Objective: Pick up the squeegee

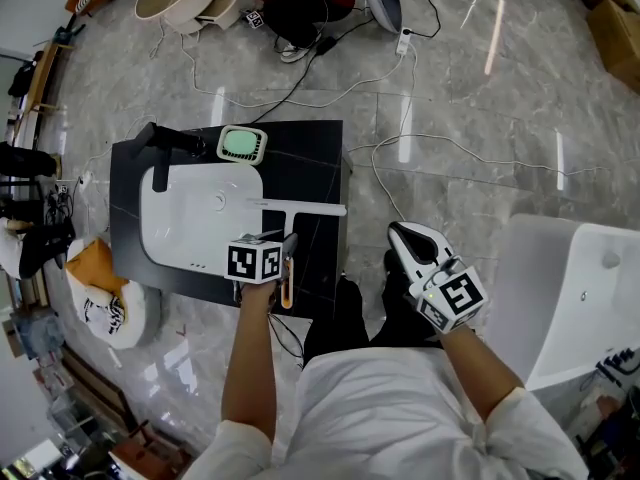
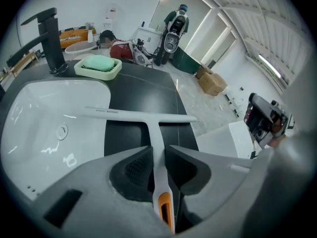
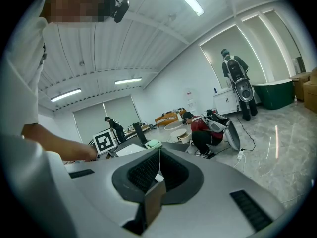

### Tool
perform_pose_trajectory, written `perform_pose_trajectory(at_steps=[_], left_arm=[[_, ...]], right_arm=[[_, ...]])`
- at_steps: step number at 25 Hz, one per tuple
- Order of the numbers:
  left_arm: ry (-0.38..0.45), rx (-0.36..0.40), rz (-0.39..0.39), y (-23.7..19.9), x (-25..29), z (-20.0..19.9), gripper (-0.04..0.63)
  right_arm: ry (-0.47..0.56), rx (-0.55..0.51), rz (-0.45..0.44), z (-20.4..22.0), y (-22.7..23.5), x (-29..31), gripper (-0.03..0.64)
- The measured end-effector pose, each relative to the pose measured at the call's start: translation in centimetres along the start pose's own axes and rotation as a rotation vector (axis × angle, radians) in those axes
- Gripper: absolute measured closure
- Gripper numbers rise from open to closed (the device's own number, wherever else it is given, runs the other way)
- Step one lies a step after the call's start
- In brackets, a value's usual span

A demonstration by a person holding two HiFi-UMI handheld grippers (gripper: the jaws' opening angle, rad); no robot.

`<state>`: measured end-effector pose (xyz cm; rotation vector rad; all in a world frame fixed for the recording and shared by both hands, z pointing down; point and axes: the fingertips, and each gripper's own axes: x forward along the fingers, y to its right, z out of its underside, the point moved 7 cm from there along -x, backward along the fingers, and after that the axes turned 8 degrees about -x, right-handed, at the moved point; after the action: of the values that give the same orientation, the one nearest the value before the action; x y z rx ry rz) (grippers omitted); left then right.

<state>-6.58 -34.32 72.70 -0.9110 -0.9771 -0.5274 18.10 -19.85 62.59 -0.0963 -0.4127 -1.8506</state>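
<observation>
Left tongs (image 2: 158,151) tight on squeegee (image 2: 148,117) handle, blade end away, crosswise.

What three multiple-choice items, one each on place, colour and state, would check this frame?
1. Where is the soap dish? A in a drawer; B on the counter beside the faucet; C on a shelf.
2. What colour is the squeegee handle's end? A orange; B blue; C green.
3. How are the right gripper jaws? A together; B wide apart; C on the squeegee.
B: the head view shows it by the faucet. A: the tip is orange in the left gripper view. A: its own view shows them meeting.
</observation>
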Motion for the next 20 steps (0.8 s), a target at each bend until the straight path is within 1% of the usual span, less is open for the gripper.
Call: perform_pose_trajectory(at_steps=[5, 9, 15, 20], left_arm=[[0.019, -0.02, -0.007, 0.0, -0.3, 0.3, 0.511], [0.07, -0.038, 0.007, 0.3, -2.3, 0.6, 0.514], [0.209, -0.048, 0.059, 1.2, -7.5, 0.2, 0.515], [0.371, -0.041, 0.085, 2.4, -13.8, -0.1, 0.517]], right_arm=[[0.003, -0.012, -0.007, -0.1, -0.1, -0.5, 0.601], [0.017, -0.025, -0.011, -1.5, -0.8, -1.0, 0.601], [0.066, -0.081, -0.014, -4.7, -1.3, -1.3, 0.601], [0.122, -0.158, -0.001, -8.5, -0.8, -2.2, 0.601]])
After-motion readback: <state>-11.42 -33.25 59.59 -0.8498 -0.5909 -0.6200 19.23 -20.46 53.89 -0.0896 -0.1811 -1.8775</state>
